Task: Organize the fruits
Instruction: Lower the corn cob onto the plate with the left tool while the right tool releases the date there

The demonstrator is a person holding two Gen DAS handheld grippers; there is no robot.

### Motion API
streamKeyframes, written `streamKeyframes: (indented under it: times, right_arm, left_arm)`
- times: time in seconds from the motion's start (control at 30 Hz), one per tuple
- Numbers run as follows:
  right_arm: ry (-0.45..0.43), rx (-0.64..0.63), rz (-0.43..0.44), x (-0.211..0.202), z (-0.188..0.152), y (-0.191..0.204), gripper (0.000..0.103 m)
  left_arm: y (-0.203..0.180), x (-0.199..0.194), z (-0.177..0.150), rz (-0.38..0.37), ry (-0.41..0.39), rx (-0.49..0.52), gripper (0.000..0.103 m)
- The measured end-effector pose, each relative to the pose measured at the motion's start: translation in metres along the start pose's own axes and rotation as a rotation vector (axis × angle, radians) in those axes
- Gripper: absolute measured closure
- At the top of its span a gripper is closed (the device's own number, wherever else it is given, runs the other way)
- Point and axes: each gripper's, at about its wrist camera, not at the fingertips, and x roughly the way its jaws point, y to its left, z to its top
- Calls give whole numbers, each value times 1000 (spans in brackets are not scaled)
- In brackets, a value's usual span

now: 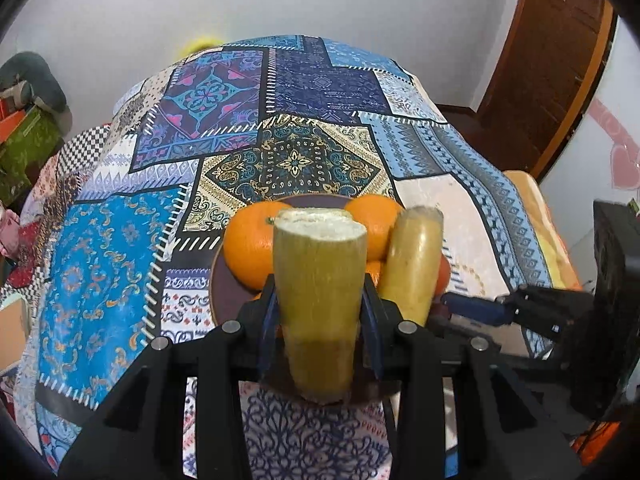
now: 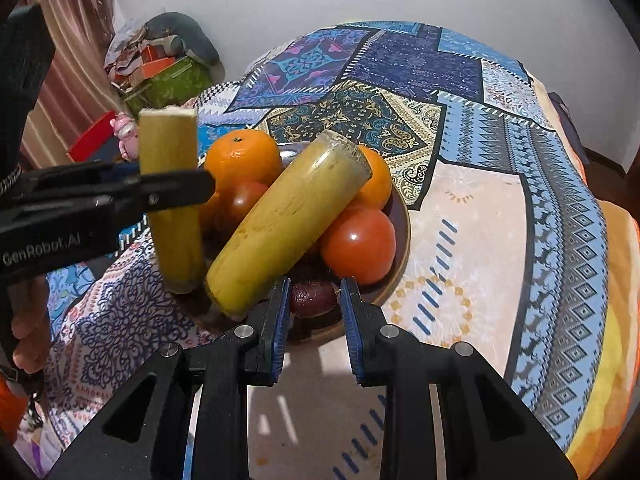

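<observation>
A patchwork blue-patterned tabletop (image 2: 500, 220) is carrying a round brown plate (image 2: 394, 280) piled with oranges (image 2: 240, 160), red tomatoes (image 2: 358, 244) and a leaning yellow-green cane stalk (image 2: 280, 220). The left tool (image 1: 320, 300) is clamping a second, upright cane stalk (image 1: 320, 280) over the plate's near edge. The right tool (image 2: 314, 308) is hanging parted and unloaded just before the plate.

One legible mark — "GenRobot.AI" in pale letters on the left claw (image 2: 176, 192) body
</observation>
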Motion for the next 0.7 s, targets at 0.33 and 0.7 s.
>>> streamKeyframes:
  times: [0.33, 0.7]
  right_arm:
    - [24, 0, 2, 3, -2, -1, 73]
    - [-63, 5, -18, -37, 3, 2, 70]
  left_arm:
    - [11, 7, 1, 23, 7, -61, 64]
    - [10, -50, -1, 23, -97, -76, 59]
